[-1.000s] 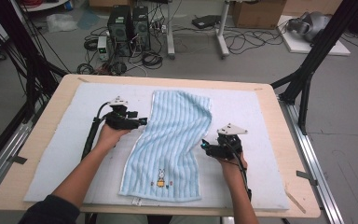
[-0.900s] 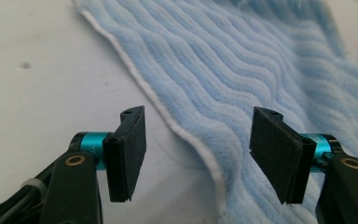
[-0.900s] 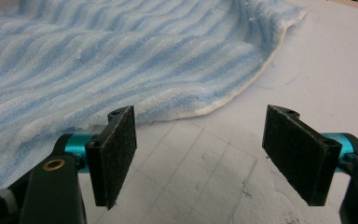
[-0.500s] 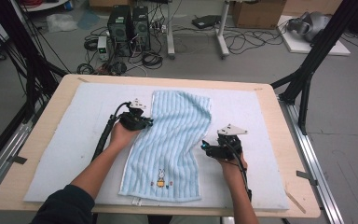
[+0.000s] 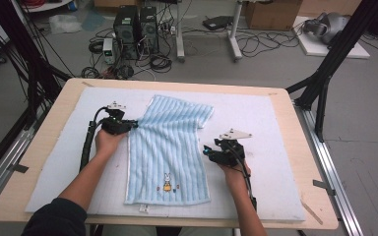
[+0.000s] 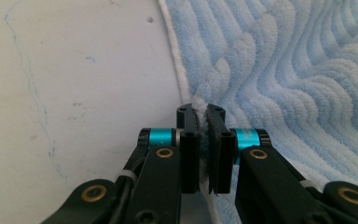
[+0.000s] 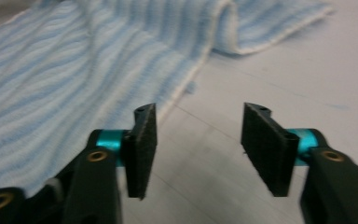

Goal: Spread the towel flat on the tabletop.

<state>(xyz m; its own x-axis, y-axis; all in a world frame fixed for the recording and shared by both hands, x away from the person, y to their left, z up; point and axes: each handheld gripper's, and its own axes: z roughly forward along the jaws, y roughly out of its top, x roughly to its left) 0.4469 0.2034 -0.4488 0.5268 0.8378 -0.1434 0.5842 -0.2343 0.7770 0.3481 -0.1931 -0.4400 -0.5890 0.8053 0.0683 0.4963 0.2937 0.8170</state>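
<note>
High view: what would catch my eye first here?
A light blue striped towel with a small rabbit picture lies mid-table on a white mat. The left gripper pinches the towel's white edge; the right gripper, jaws apart and just closing, waits beside the opposite edge.

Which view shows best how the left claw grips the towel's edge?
The left gripper view: the left claw pinches the towel hem. The high view shows it small; the right gripper view shows the towel beside an open right claw.

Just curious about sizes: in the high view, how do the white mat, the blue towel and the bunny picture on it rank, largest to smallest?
1. white mat
2. blue towel
3. bunny picture
</note>
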